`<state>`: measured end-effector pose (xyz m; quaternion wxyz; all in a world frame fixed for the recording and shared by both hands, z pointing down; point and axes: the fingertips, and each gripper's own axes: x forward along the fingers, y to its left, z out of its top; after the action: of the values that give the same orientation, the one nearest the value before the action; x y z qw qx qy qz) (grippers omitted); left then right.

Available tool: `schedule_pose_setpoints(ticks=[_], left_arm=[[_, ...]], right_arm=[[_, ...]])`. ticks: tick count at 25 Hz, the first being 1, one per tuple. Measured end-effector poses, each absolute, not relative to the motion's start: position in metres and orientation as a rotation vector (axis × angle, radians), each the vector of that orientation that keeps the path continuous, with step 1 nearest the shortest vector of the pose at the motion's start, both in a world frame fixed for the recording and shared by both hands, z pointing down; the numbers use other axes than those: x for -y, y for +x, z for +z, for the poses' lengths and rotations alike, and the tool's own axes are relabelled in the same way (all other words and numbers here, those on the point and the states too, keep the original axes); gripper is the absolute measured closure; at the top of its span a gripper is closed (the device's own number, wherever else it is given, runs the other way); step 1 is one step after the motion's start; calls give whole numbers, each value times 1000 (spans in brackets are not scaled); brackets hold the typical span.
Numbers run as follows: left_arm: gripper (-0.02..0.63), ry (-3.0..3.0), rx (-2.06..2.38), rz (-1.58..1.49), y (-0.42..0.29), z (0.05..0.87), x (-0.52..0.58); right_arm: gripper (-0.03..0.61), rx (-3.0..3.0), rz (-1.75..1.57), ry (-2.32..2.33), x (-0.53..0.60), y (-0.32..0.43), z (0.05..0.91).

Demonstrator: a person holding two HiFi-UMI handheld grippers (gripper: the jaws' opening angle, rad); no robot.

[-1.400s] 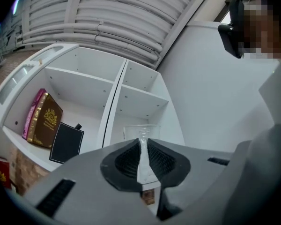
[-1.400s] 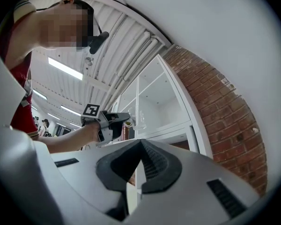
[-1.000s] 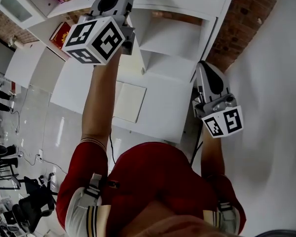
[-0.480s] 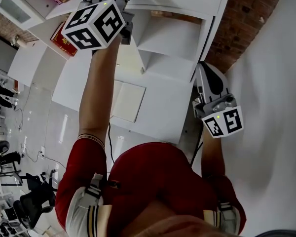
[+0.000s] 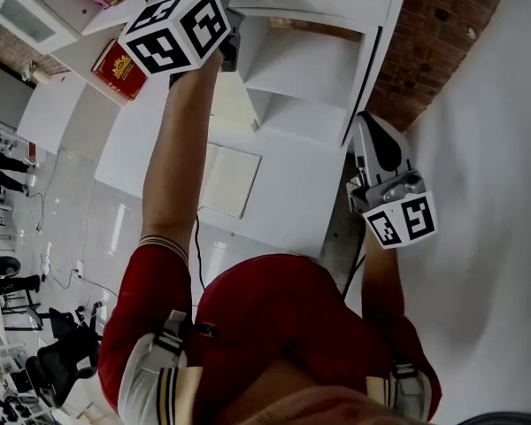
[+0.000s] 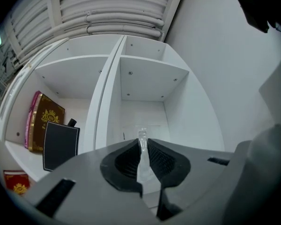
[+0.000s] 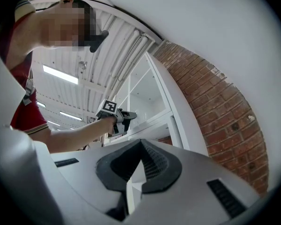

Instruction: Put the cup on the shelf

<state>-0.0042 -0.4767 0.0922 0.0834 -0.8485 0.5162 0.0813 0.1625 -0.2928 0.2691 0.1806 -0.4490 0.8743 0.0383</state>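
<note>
Left tool (image 6: pixel 143 146) with cup (image 6: pixel 142 136) nearer shelf (image 6: pixel 145 74)

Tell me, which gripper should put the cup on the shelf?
Left. The left gripper pinches the clear cup and points into a compartment of the shelf. The right gripper hangs low, jaws together, holding nothing.

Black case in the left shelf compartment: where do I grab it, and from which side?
Take the black case by its top edge, from the front and above, one jaw in front, one behind. It stands upright and thin, face to the opening; the red-and-gold box behind it may leave little gap.
</note>
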Motion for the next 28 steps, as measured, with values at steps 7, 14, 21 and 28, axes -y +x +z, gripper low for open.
schedule_pose_setpoints(ticks=[7,14,21,28], left_arm=[[575,-2554,-1583,245,-6,99,489],[574,-2542,-1610,251,-8,99,494],[519,-2514,-1557,246,0,96,491],[482,-2425,-1537,237,0,93,481]], right_arm=[[581,-2471,99,-1271,295,165,273],[581,-2477,78,-1265,298,162,278],[581,-2481,67,-1263,297,160,282],[581,-2487,70,-1263,293,158,281]])
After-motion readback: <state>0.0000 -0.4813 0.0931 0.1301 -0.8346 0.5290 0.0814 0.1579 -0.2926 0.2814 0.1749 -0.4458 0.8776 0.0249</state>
